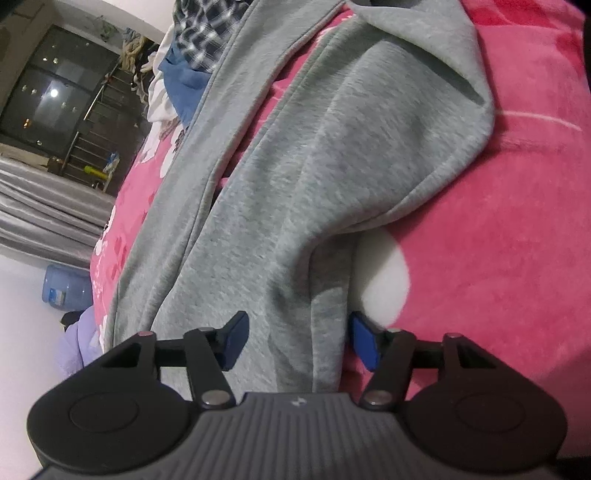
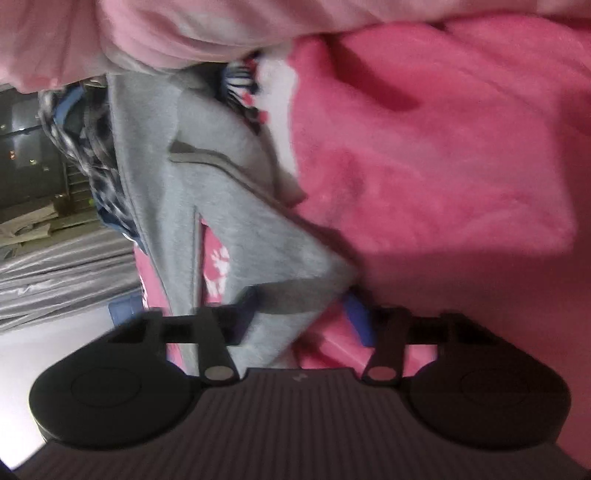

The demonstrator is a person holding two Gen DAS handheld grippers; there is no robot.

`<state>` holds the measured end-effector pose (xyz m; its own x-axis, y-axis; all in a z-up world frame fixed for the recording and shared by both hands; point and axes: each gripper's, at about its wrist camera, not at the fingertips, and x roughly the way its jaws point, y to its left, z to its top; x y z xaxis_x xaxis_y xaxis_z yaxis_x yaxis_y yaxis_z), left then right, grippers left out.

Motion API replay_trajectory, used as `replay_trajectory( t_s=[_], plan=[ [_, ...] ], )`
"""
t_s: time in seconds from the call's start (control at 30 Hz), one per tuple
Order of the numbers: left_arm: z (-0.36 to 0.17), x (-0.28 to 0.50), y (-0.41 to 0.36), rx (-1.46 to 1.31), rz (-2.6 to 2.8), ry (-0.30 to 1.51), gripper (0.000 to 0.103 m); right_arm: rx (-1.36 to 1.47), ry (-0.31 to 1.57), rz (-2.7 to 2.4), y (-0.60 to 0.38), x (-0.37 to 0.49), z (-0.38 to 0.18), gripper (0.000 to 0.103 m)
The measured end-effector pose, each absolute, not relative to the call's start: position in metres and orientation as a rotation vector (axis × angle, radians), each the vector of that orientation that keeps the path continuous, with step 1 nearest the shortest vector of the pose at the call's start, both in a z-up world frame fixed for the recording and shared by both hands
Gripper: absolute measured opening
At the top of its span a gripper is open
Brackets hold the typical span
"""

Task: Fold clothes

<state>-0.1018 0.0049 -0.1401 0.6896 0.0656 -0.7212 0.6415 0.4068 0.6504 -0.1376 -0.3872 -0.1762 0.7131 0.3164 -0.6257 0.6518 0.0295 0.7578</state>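
Note:
A grey fleece garment lies lengthwise on a pink blanket, its long panels running away from me. My left gripper sits low over its near end. The jaws stand apart, and a thick fold of the grey fabric lies between the blue pads without being visibly squeezed. In the blurred right wrist view the same grey garment narrows toward my right gripper. Its jaws also stand apart, with a corner of the grey cloth between them.
A heap of other clothes, checked and blue, lies at the far end of the bed. A pale pink cover is bunched at the top. Beside the bed are a white floor, a water jug and grey curtains.

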Motion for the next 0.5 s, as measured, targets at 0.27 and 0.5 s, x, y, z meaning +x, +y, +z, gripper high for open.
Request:
replay_trajectory(
  t_s=[0.27,0.5],
  plan=[
    [-0.119,-0.113,0.013,1.053,-0.430,0.689,0.008,0.949,0.699,-0.342,-0.401,-0.157,-0.043,0.003],
    [-0.112,-0.142,0.022,1.109,-0.612,0.688,0.007,0.517,0.980,-0.490,-0.420,-0.192,-0.008,0.003]
  ],
)
